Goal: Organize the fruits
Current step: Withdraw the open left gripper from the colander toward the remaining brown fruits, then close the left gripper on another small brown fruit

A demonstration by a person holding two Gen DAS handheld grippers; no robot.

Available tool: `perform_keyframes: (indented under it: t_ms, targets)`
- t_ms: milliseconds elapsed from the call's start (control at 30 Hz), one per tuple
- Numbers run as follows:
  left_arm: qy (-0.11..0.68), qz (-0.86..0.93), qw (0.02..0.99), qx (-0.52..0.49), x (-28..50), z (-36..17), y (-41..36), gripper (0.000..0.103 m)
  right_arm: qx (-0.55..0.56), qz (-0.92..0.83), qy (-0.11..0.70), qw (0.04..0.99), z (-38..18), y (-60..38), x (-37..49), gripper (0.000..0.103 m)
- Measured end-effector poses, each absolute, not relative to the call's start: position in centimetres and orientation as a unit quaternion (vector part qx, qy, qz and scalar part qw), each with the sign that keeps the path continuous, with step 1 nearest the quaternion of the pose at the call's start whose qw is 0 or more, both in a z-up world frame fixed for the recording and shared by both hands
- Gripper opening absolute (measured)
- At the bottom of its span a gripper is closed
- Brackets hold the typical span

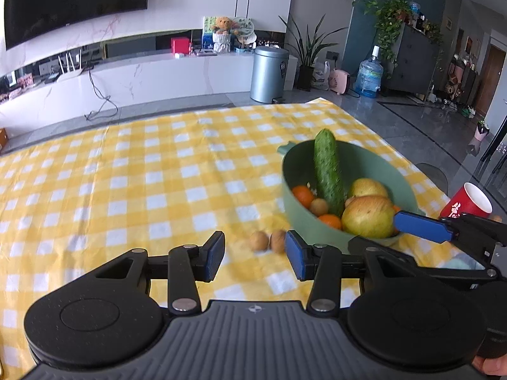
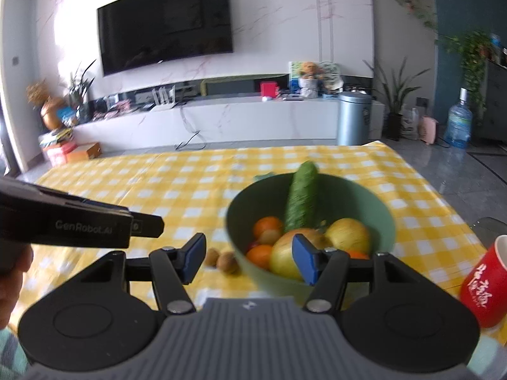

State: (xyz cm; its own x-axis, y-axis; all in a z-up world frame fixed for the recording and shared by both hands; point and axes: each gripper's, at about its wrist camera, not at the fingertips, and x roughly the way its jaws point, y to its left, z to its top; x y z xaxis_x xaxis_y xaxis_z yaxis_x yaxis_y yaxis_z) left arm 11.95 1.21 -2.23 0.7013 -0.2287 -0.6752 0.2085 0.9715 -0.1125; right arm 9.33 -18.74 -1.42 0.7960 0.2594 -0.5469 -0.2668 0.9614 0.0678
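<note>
A green bowl (image 1: 364,161) on the yellow checked cloth holds a cucumber (image 1: 328,171), two apples (image 1: 369,218), oranges (image 1: 302,194) and small brown fruits. Two small brown fruits (image 1: 267,240) lie on the cloth just left of the bowl. My left gripper (image 1: 255,255) is open and empty, just short of those two fruits. My right gripper (image 2: 247,261) is open and empty at the bowl's (image 2: 374,202) near rim, with the two brown fruits (image 2: 221,259) between its fingers in view. One right finger's blue pad (image 1: 423,226) shows in the left wrist view.
A red cup (image 2: 484,285) stands to the right of the bowl near the table's edge; it also shows in the left wrist view (image 1: 465,204). The left gripper's body (image 2: 79,221) reaches in from the left of the right wrist view. The cloth (image 1: 126,174) stretches left.
</note>
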Motion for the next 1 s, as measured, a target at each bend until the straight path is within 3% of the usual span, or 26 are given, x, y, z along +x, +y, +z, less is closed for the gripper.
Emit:
perform_keyframes:
  t_ms: [500, 1000]
  targets:
    - [0.390, -0.130, 0.910, -0.062, 12.5, -5.7, 3.8, 0.052, -0.061, 0.167, 0.330, 0.927, -4.2, -14.6, 9.8, 0.029]
    - [0.402, -0.166, 0.896, -0.092, 13.9, -8.8, 4.8, 0.052, -0.042, 0.135, 0.392, 0.909, -7.1, -14.1, 12.7, 0.015]
